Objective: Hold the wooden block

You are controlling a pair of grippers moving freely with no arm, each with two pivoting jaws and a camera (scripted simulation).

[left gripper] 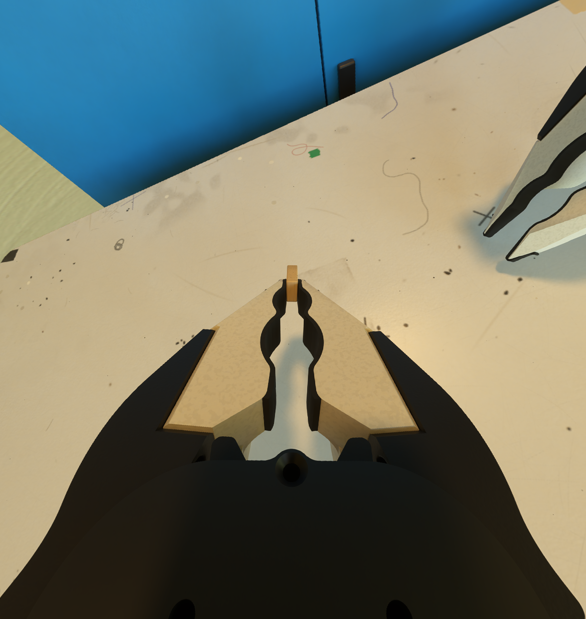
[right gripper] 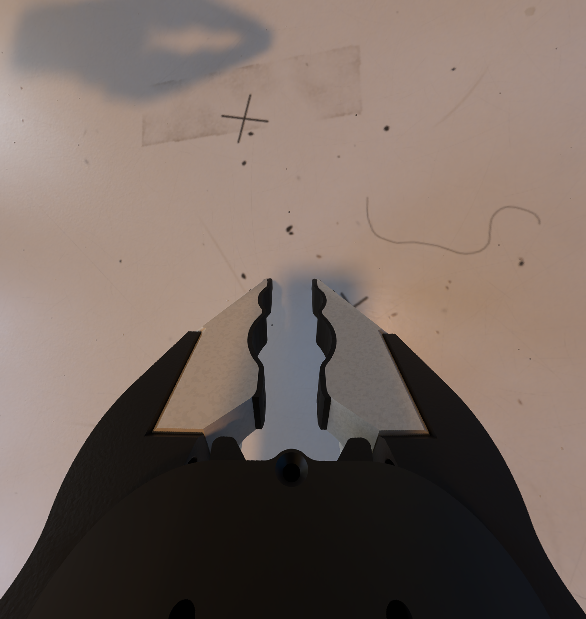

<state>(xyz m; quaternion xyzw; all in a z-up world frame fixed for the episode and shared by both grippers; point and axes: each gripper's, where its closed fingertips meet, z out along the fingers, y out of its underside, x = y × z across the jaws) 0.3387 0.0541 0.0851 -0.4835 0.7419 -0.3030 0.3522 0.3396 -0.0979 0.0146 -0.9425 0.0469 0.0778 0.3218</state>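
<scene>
In the left wrist view, the left gripper (left gripper: pixel 292 284) filled the lower half of the frame, its tan fingers (left gripper: pixel 238 355) clenched on the block (left gripper: pixel 292 283), a small wooden piece pinched upright right at the fingertips, just above the middle of the frame. The block's top stood a little above the tips and its lower part sat between the black inner pads. Whether it touched the worktop (left gripper: pixel 151 301) or was lifted clear could not be told. The worktop was pale beige, speckled with dark dots and marked with thin pen squiggles, and a small green patch (left gripper: pixel 314 153) lay near the upper middle. Beyond the worktop's far edge, a blue wall (left gripper: pixel 151 83) crossed the top of the frame, with a dark vertical seam and a small black handle (left gripper: pixel 346 75) beside it; a pale green floor (left gripper: pixel 17 187) showed at the left edge. At the right edge of that view the right gripper (left gripper: pixel 497 246) reached in, tips pointing down and to the left, close over the worktop beside a drawn cross (left gripper: pixel 484 216). In the right wrist view, the right gripper (right gripper: pixel 292 281) had its grey fingers (right gripper: pixel 218 361) released, a clear gap between them with nothing inside. Past the tips lay the bare worktop (right gripper: pixel 84 234), a black cross (right gripper: pixel 244 119) on a strip of clear tape (right gripper: pixel 301 87) in the upper middle, a blurred blue-grey shadow at the upper left, and a thin curled line at the right.
</scene>
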